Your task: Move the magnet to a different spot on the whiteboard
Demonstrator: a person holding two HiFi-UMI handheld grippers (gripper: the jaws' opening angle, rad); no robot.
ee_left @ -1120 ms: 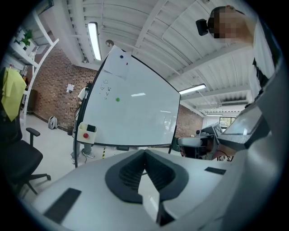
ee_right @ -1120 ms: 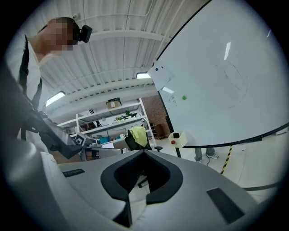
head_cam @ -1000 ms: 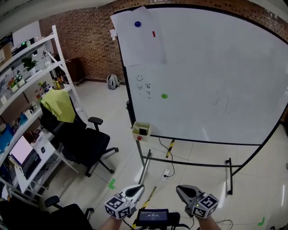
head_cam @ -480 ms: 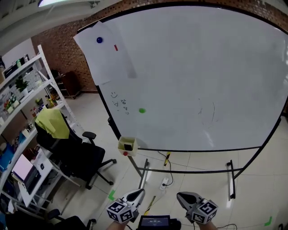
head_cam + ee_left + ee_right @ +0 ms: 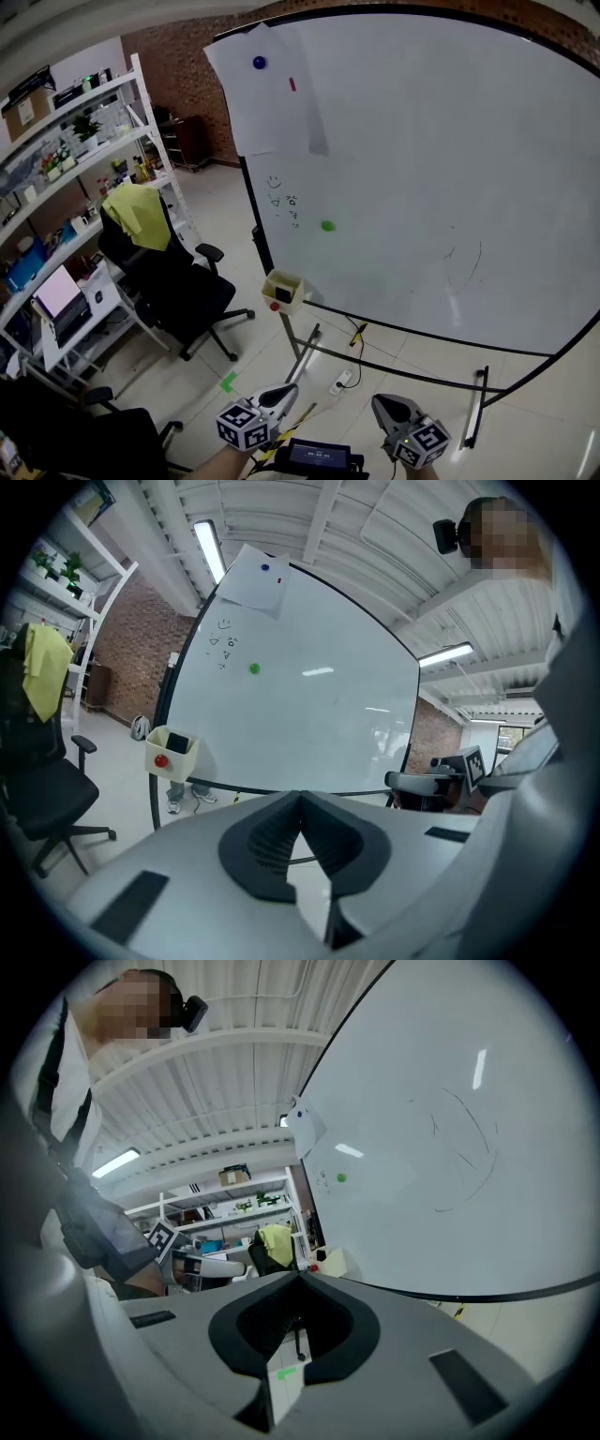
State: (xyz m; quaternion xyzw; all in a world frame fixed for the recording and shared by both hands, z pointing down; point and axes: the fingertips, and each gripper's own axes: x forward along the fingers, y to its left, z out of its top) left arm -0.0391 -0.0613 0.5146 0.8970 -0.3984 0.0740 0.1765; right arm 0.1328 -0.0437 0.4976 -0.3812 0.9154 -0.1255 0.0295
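Head view shows the left gripper (image 5: 287,394) and the right gripper (image 5: 379,405) at the bottom edge, with the hands cut off. Each has its jaws pressed together on nothing. The green magnet (image 5: 326,226) sticks on the whiteboard (image 5: 450,141), well apart from both grippers, below a paper sheet (image 5: 272,103) pinned by a blue magnet (image 5: 259,63). The handwriting beside it is too small to read.

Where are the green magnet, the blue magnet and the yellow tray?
green magnet (image 5: 326,226), head view, its middle.
blue magnet (image 5: 259,63), head view, its middle.
yellow tray (image 5: 292,304), head view, its front wall.
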